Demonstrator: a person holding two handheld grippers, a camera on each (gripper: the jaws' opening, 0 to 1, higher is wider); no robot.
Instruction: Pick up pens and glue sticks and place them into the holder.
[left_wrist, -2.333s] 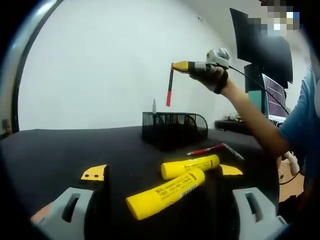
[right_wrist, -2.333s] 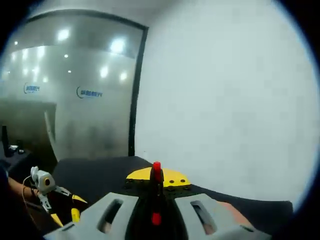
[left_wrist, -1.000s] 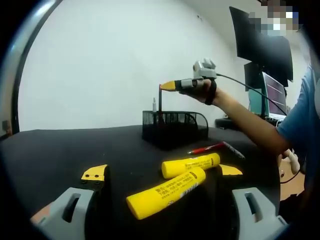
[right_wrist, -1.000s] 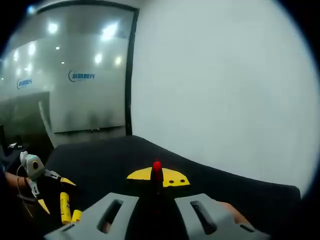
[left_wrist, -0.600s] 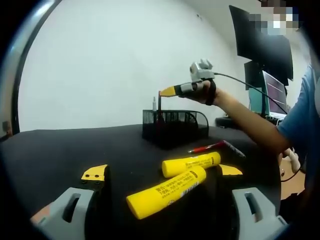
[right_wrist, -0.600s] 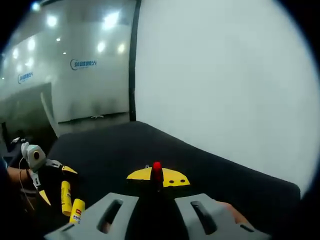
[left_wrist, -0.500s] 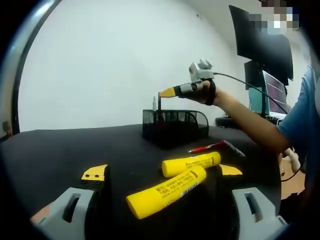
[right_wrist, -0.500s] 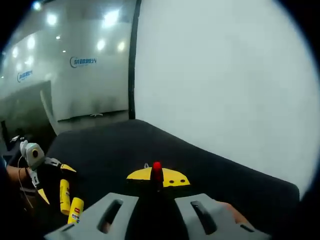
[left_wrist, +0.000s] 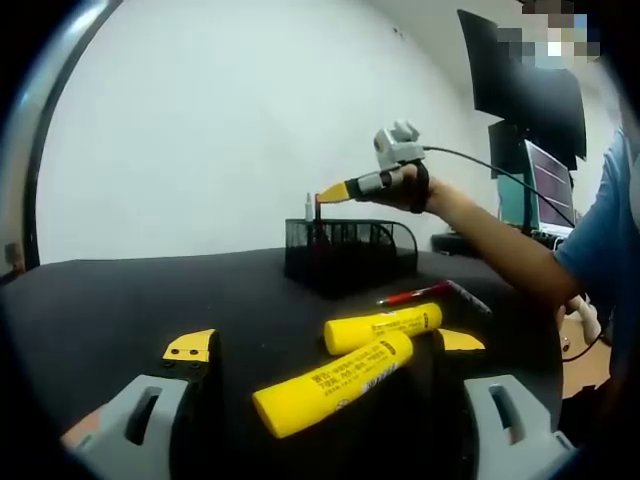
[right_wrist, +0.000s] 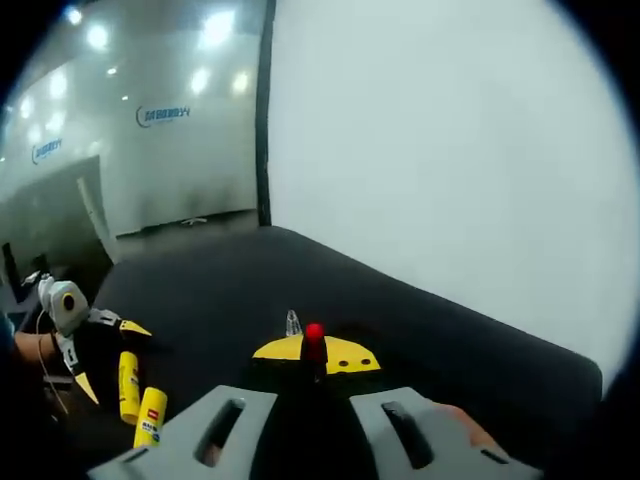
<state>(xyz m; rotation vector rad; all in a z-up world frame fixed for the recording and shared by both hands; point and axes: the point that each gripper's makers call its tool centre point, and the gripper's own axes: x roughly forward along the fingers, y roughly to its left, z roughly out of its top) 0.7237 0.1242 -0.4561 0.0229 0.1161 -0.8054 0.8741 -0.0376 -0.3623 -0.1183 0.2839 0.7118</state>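
The right hand-held gripper (left_wrist: 333, 190) hangs directly over the black wire-mesh holder (left_wrist: 350, 255) at the far side of the black worktop (left_wrist: 120, 300), jaws clamped on a slim red pen (right_wrist: 314, 335). In the left gripper view the pen's long axis stands near vertical, its lower end already inside the holder's rim; release looks imminent.

The left hand-held gripper (left_wrist: 325, 346) rests low at the near edge, jaws wide apart and holding nothing. Between those jaws lie two yellow cylindrical glue sticks (left_wrist: 335, 385), side by side and touching, long axes running diagonally across the jaw line. This gripper is nearer to them. A red-and-black pen (left_wrist: 425, 295) lies just beyond, towards the holder.

The glue sticks carry dark print, too small to read. In the right gripper view, blue lettering on the far glass wall (right_wrist: 160, 113) is illegible.
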